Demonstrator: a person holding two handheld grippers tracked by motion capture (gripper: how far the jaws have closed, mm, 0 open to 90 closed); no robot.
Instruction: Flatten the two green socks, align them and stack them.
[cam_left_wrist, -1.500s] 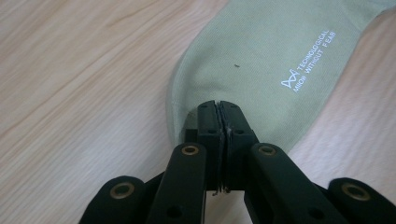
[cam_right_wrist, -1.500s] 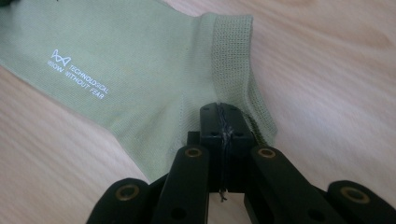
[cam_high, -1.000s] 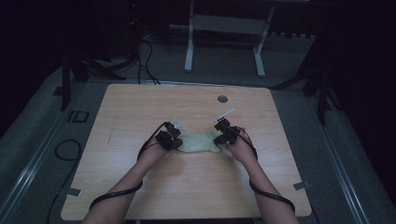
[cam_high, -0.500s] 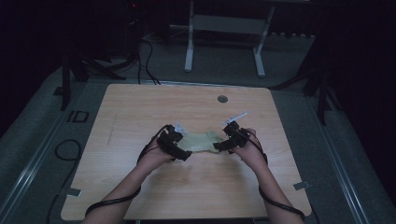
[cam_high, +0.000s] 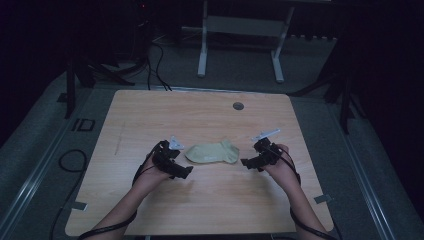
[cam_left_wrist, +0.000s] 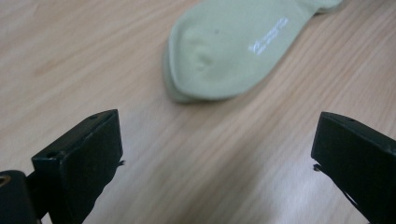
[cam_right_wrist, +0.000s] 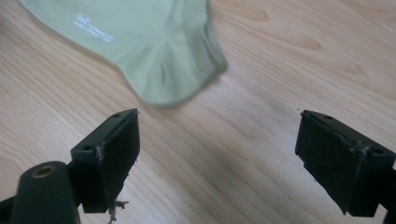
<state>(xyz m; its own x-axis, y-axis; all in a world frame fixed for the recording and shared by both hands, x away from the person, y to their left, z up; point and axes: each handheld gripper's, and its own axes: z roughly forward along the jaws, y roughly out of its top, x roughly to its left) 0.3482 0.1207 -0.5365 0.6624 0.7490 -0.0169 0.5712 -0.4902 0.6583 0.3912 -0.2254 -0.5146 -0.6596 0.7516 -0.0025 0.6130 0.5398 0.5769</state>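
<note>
- Dim studio floor and cables surround a pale wooden tabletop (cam_high: 150, 115), where a pale green cotton sock (cam_high: 212, 152) lies flat near the middle.
- Left tongs (cam_high: 181, 172) sit just off the sock's toe end, jaws spread wide and empty.
- Right tongs (cam_high: 247, 163) face the cuff end, jaws likewise spread.
- Sock's long axis runs left to right between both tongs, about equally near each.
</note>
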